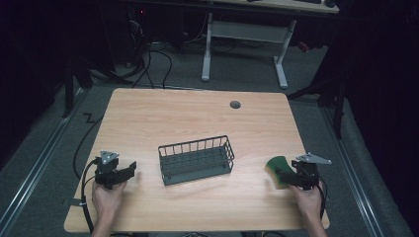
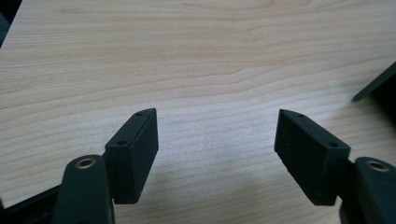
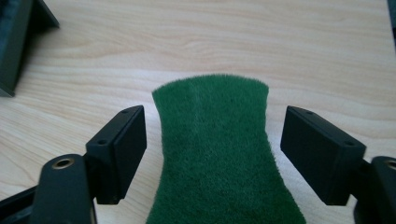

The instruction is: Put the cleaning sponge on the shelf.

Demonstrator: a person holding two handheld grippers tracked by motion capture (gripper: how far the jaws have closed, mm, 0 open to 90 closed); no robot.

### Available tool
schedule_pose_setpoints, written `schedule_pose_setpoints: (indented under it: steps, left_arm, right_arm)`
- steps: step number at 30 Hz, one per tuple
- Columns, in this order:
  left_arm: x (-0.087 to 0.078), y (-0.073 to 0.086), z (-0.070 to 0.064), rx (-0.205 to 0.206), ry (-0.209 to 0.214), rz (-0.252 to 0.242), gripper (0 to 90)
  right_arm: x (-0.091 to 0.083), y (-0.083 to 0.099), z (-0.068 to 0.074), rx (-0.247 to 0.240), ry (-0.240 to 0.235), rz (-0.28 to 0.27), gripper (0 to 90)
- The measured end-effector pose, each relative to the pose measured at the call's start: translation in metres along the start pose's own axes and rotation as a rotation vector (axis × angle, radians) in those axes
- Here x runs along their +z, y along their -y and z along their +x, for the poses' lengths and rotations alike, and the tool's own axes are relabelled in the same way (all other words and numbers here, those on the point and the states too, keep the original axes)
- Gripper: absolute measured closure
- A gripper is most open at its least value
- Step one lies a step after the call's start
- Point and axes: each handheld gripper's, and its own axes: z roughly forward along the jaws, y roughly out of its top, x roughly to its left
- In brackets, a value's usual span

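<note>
A green scouring pad (image 1: 277, 170) lies flat on the wooden table (image 1: 197, 123) at the right. My right gripper (image 1: 290, 176) is open around it; in the right gripper view the pad (image 3: 219, 154) lies between the two black jaws with a gap on each side, and the gripper (image 3: 212, 154) touches nothing. A dark wire basket (image 1: 196, 159) stands empty at the table's middle. At the left, my left gripper (image 1: 129, 169) is open over bare wood, with nothing between its fingers (image 2: 135, 149).
A corner of the basket (image 3: 18, 42) shows at the upper left of the right gripper view, and a dark edge of it (image 2: 373, 84) at the right of the left gripper view. A grey grommet (image 1: 235, 104) sits near the table's far edge. A white desk frame (image 1: 244, 44) stands beyond.
</note>
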Motion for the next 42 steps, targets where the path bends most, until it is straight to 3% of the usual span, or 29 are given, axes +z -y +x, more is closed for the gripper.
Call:
schedule_pose_setpoints:
  steps: [4, 6, 12, 18, 28, 31, 34, 42]
  left_arm:
    - [0.006, 0.004, -0.001, 0.03, -0.021, 0.017, 31.0]
    - [0.01, 0.008, -0.001, 0.03, -0.027, 0.034, 30.9]
    - [0.009, 0.011, -0.001, 0.031, -0.027, 0.02, 29.8]
    - [0.009, 0.011, -0.002, 0.033, -0.026, 0.021, 28.6]
    - [0.009, 0.012, -0.003, 0.028, -0.037, 0.019, 28.5]
    - [0.009, 0.012, -0.003, 0.027, -0.036, 0.019, 28.5]
    - [0.009, 0.012, -0.003, 0.027, -0.036, 0.02, 28.5]
    - [0.01, 0.011, -0.002, 0.026, -0.037, 0.021, 28.4]
  right_arm:
    - [0.007, 0.003, 0.0, -0.003, 0.003, 0.017, 21.4]
    - [0.009, 0.004, 0.0, -0.003, 0.005, 0.025, 21.1]
    - [0.017, 0.01, 0.001, -0.028, 0.023, 0.074, 25.3]
    - [0.016, 0.011, 0.001, -0.044, 0.024, 0.078, 27.4]
    - [0.016, 0.008, -0.001, -0.017, 0.009, 0.1, 29.4]
    - [0.015, 0.009, 0.0, -0.01, 0.015, 0.097, 29.6]
    - [0.014, 0.009, 0.0, 0.011, -0.009, 0.084, 29.9]
    - [0.01, 0.001, 0.006, -0.008, -0.04, 0.058, 30.2]
